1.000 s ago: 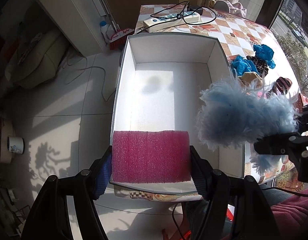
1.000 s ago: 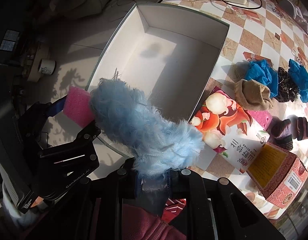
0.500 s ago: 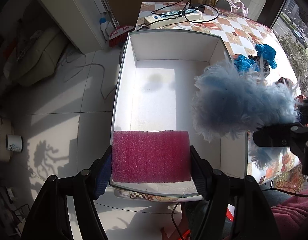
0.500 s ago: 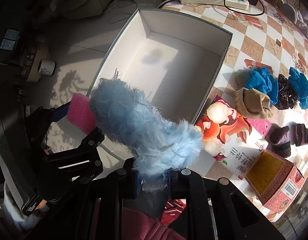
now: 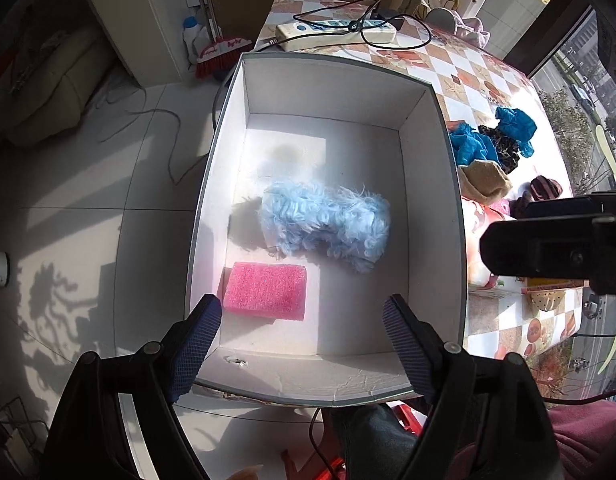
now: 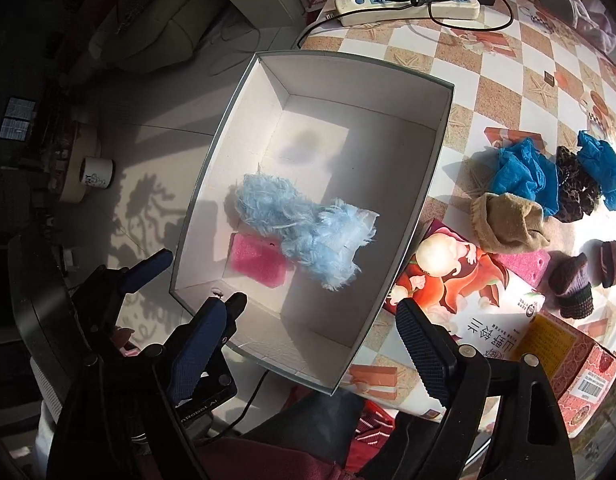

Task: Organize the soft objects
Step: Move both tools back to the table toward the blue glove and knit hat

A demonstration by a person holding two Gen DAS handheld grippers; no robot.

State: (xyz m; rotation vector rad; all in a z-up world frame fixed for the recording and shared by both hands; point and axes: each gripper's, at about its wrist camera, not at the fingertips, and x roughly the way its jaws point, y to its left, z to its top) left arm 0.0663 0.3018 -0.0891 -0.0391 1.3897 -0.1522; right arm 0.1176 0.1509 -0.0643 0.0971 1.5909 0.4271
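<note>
A white open box (image 5: 430, 184) (image 6: 436, 148) stands at the table's left edge. Inside it lie a pink sponge (image 5: 265, 290) (image 6: 257, 260) and a fluffy light-blue cloth (image 5: 328, 222) (image 6: 303, 228), the cloth partly over the sponge in the right wrist view. My left gripper (image 5: 301, 338) is open and empty above the box's near wall. My right gripper (image 6: 316, 340) is open and empty above the box's near right corner. More soft things lie right of the box: blue cloths (image 6: 524, 174), a tan sock (image 6: 504, 224), a second pink sponge (image 6: 524, 266), dark knit pieces (image 6: 576, 284).
A printed box (image 6: 480, 320) and a red carton (image 6: 576, 364) lie at the right near edge. A power strip with cables (image 6: 408, 6) sits at the table's far end. The floor drops off left of the box, with a mug (image 6: 95, 174) below.
Both grippers have opened. The pink sponge and the blue fluffy cloth have dropped from them and now lie on the box floor.
</note>
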